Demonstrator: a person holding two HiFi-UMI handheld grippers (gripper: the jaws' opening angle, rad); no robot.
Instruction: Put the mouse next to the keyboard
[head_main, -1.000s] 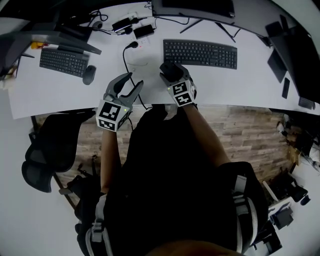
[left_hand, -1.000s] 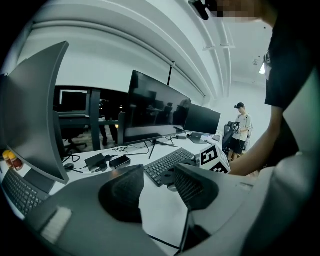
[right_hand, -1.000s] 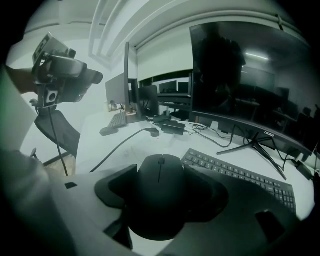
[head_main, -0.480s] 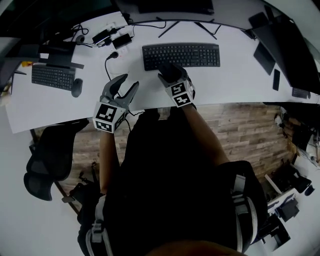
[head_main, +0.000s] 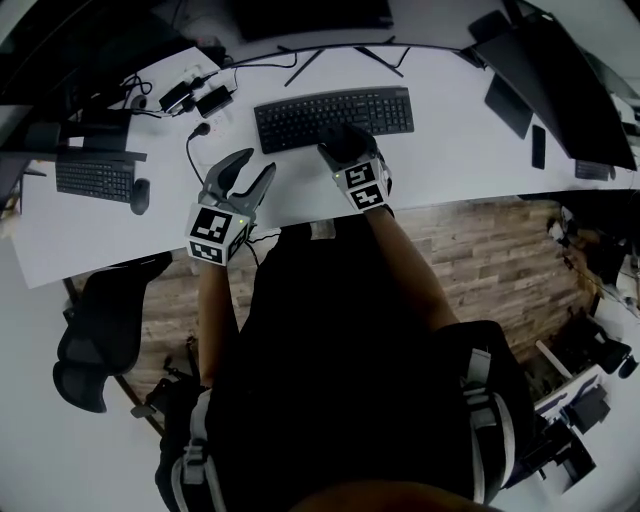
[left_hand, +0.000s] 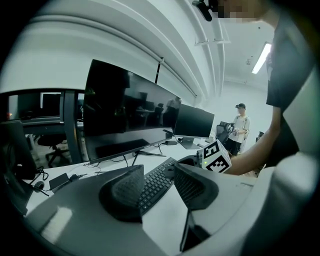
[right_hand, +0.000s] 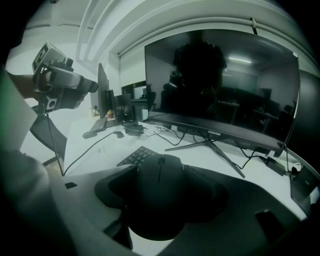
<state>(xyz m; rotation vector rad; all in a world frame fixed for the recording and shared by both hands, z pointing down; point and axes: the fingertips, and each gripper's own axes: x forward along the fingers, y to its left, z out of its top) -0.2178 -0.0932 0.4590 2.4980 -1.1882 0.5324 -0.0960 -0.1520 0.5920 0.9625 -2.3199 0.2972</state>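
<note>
My right gripper (head_main: 345, 140) is shut on a black mouse (head_main: 343, 133) and holds it just above the front edge of the black keyboard (head_main: 333, 115), right of its middle. In the right gripper view the mouse (right_hand: 160, 200) fills the gap between the jaws of the right gripper (right_hand: 162, 180), with a corner of the keyboard (right_hand: 134, 156) behind it. My left gripper (head_main: 254, 166) stands open and empty over the white desk (head_main: 450, 150), near the keyboard's left end. In the left gripper view the keyboard (left_hand: 157, 182) shows between the spread jaws of the left gripper (left_hand: 156, 175).
A second keyboard (head_main: 90, 178) with its own mouse (head_main: 140, 195) lies far left. A power adapter (head_main: 195, 95) and cable (head_main: 190, 140) sit behind the left gripper. A wide monitor (right_hand: 220, 90) stands behind the keyboard. An office chair (head_main: 100, 320) is left of me. A person (left_hand: 241, 127) stands far off.
Both grippers have moved right along the desk's front. The right one, still holding the mouse, has gone from the keyboard's left end to right of its middle.
</note>
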